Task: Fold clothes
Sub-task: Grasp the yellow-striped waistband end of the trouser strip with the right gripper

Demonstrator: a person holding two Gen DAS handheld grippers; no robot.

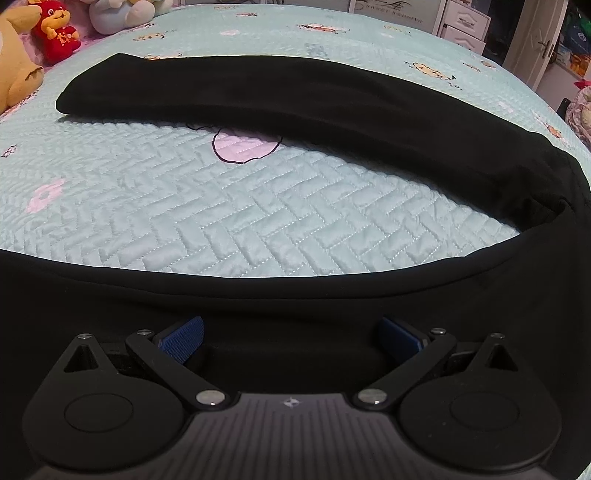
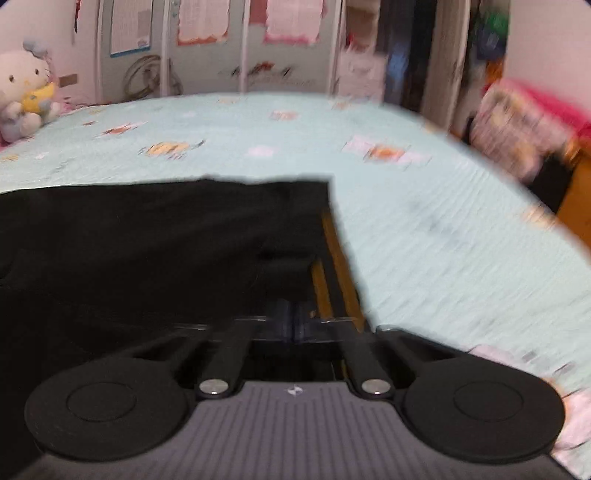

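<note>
A black garment (image 1: 295,96) lies on the pale blue quilted bedspread (image 1: 258,206). One long part of it runs across the far side, and a nearer band crosses just ahead of my left gripper (image 1: 291,339). That gripper stands wide open over the near band, its blue pads (image 1: 184,338) far apart and pressing on nothing. The right wrist view is blurred. My right gripper (image 2: 295,326) is shut there, fingertips together at the edge of the black garment (image 2: 147,240), which rises in front of it. Orange stripes (image 2: 332,251) run along that edge.
Plush toys sit at the bed's far left: a red one (image 1: 55,29), a yellow one (image 1: 14,66) and a white cat (image 2: 26,96). White drawers (image 1: 465,22) and wardrobe doors (image 2: 221,48) stand beyond the bed. The bedspread (image 2: 443,240) lies bare to the right of the garment.
</note>
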